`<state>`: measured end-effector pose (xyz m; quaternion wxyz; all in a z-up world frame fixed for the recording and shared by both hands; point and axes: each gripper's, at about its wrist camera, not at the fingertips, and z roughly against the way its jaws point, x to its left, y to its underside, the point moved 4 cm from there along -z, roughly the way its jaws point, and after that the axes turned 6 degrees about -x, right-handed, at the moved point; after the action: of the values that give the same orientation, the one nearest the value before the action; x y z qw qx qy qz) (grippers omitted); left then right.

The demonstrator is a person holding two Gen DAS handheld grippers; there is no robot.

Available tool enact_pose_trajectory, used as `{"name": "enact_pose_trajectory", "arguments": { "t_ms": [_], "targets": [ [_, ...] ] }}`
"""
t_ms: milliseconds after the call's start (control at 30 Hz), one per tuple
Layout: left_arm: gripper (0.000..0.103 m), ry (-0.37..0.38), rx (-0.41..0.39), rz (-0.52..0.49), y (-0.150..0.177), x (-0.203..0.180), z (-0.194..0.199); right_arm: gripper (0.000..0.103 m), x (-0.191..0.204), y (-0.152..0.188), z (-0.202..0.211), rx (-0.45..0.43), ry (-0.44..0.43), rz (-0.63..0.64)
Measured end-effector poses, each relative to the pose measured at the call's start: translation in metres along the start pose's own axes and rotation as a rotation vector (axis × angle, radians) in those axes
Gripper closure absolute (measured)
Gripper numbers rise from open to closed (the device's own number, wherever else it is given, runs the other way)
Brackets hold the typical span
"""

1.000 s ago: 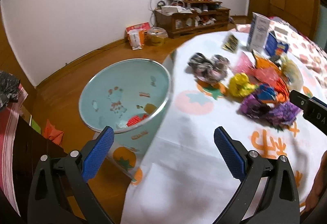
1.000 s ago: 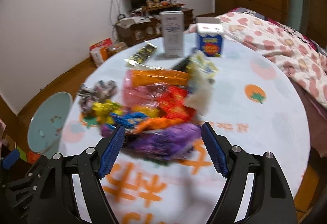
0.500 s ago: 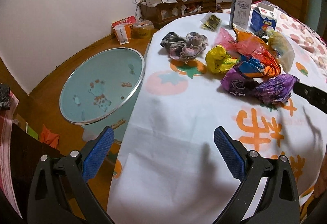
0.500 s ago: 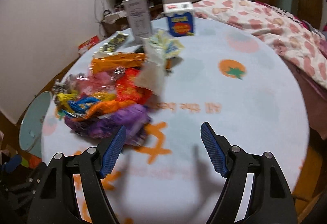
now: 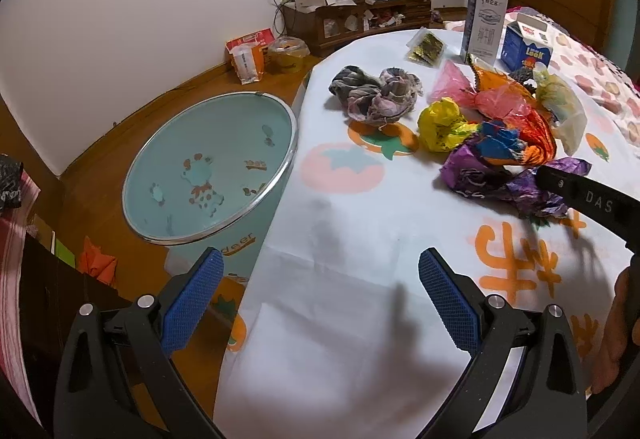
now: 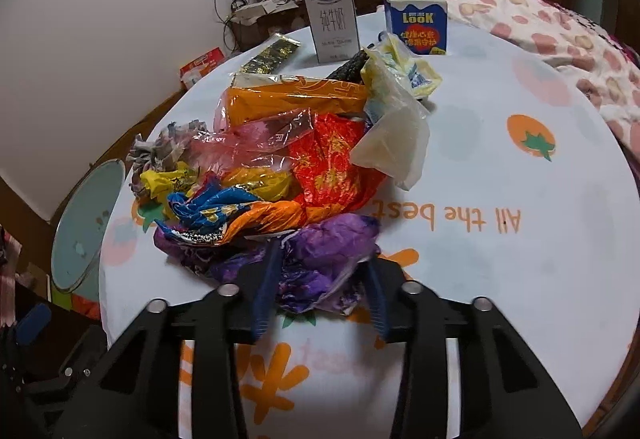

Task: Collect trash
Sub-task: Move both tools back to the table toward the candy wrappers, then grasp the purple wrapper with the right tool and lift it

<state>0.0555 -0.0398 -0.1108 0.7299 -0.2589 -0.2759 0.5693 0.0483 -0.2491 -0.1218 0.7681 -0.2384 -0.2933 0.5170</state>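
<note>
Purple crinkled wrapper (image 6: pixel 320 259) sits low in the middle of the right wrist view, at the near edge of the trash pile (image 6: pixel 288 159) on the table (image 6: pixel 520 279); the right gripper (image 6: pixel 320 279) is closing its jaws around it, the blue pads at each side of the plastic. The left gripper (image 5: pixel 320 303) is wide open and empty at the bottom of its view. The pale blue bin (image 5: pixel 208 175) stands at centre left there, beside the table.

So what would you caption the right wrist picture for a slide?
Right gripper closing around a crumpled purple wrapper at the near edge of a colourful trash pile on the table.
</note>
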Motion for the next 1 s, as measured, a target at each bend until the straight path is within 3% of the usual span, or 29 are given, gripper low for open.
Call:
{"name": "enact_pose_trajectory", "arguments": {
  "t_ms": [400, 700, 1000],
  "targets": [
    [0.007, -0.006, -0.021, -0.004, -0.002, -0.002, 0.008, 0.084, -0.001, 0.009, 0.047, -0.052, -0.041, 0.049],
    [0.007, -0.008, -0.026, -0.02, -0.004, -0.007, 0.009, 0.088, -0.034, 0.004, 0.083, -0.093, -0.065, 0.017],
    [0.007, -0.011, -0.027, -0.031, -0.005, -0.012, 0.01, 0.089, -0.033, 0.001, 0.095, -0.119, -0.131, 0.015]
  ]
}}
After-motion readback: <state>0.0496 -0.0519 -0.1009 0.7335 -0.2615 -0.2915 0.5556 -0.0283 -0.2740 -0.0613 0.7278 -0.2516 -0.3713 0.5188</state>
